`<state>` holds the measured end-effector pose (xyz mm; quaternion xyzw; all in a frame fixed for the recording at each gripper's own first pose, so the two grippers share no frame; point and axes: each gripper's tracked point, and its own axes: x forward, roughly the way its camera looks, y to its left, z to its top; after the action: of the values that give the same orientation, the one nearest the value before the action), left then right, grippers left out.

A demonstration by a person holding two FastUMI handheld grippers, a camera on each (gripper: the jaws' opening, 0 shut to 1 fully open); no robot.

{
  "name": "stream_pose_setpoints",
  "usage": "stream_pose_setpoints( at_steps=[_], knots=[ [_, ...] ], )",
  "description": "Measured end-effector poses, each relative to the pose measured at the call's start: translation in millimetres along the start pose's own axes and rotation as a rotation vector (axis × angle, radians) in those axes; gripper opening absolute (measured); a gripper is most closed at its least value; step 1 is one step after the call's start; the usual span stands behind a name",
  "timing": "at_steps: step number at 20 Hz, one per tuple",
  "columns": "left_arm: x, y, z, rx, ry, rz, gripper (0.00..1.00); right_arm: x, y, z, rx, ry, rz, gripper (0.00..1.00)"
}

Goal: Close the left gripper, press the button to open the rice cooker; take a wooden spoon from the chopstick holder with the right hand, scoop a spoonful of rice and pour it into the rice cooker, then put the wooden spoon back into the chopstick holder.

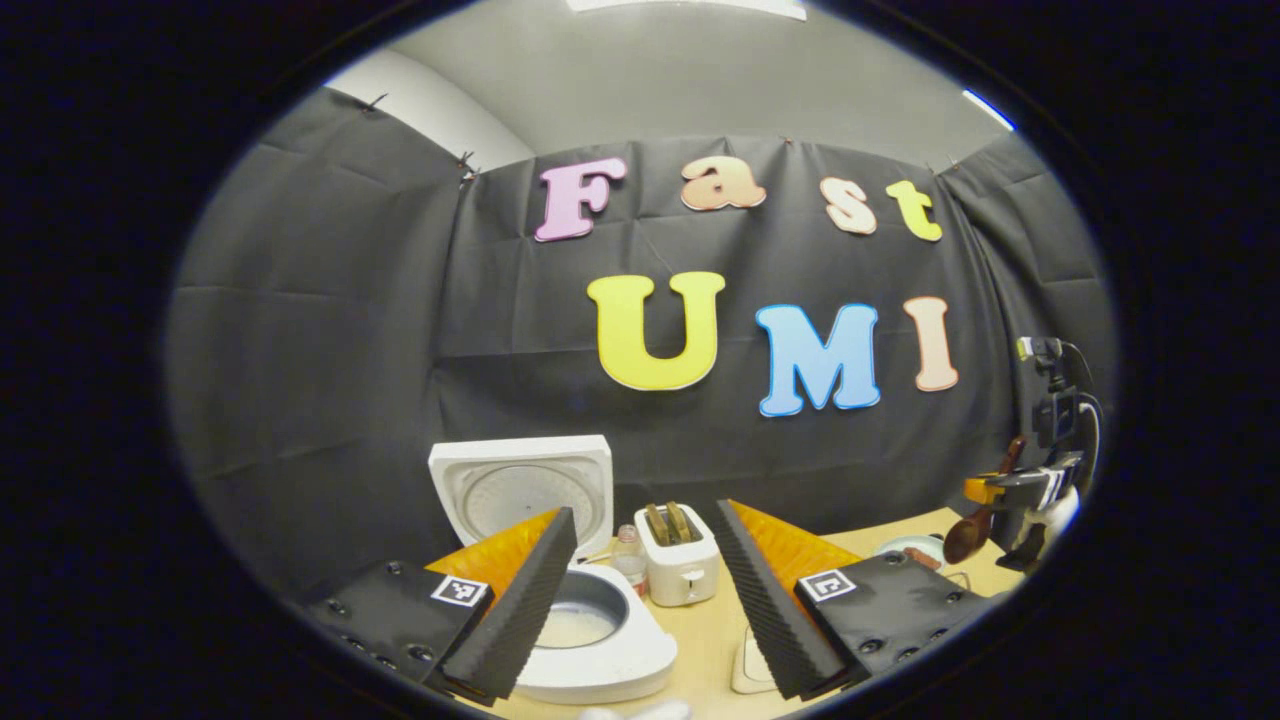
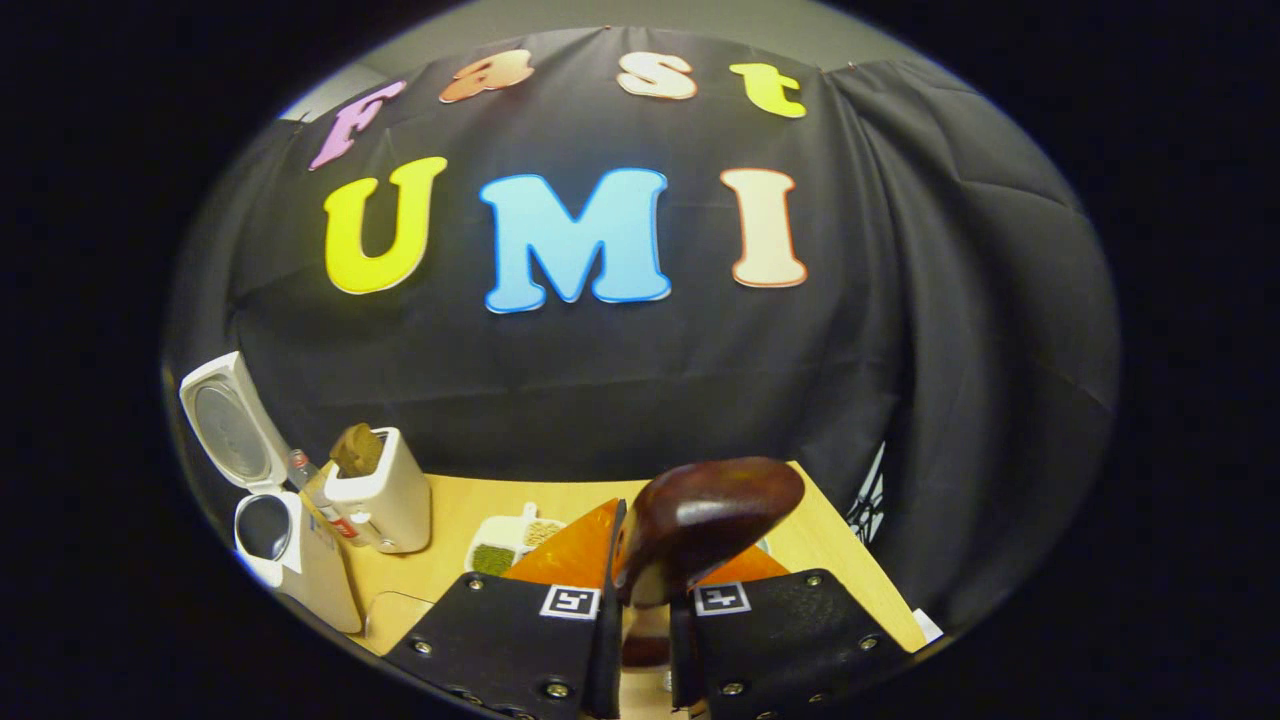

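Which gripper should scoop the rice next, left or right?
Right. The right gripper is shut on the wooden spoon, above the dish of grains. The left gripper is open and empty by the open rice cooker.

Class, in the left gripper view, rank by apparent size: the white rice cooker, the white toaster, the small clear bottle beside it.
1. White rice cooker, lid raised; it sits nearest the camera, which exaggerates it.
2. White toaster.
3. Small clear bottle, partly hidden.

rice cooker white | wooden spoon dark reddish-brown | toaster white | table light wood
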<state>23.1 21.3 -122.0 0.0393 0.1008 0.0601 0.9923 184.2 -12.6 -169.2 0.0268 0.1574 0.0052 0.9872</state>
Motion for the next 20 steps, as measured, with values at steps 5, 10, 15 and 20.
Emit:
stream_pose_setpoints(
  at_steps=[5, 10, 15, 20],
  knots=[
    [-17.6, 31.3, -5.1, 0.001, -0.009, 0.029, 0.95, -18.3, 102.4, -25.3, -0.16, 0.007, 0.123, 0.19],
    [-31.2, 46.0, -18.9, -0.014, 0.021, 0.033, 0.95, -20.0, 161.8, -90.5, -0.408, 0.034, 0.176, 0.2],
    [-38.3, 61.3, -24.9, -0.001, 0.026, 0.05, 0.95, -5.7, 173.9, -134.5, -0.629, 0.032, 0.164, 0.2],
    [-37.7, 62.6, -29.9, 0.014, 0.025, 0.045, 0.95, 15.0, 170.7, -167.3, -0.74, 0.073, 0.142, 0.2]
  ],
)
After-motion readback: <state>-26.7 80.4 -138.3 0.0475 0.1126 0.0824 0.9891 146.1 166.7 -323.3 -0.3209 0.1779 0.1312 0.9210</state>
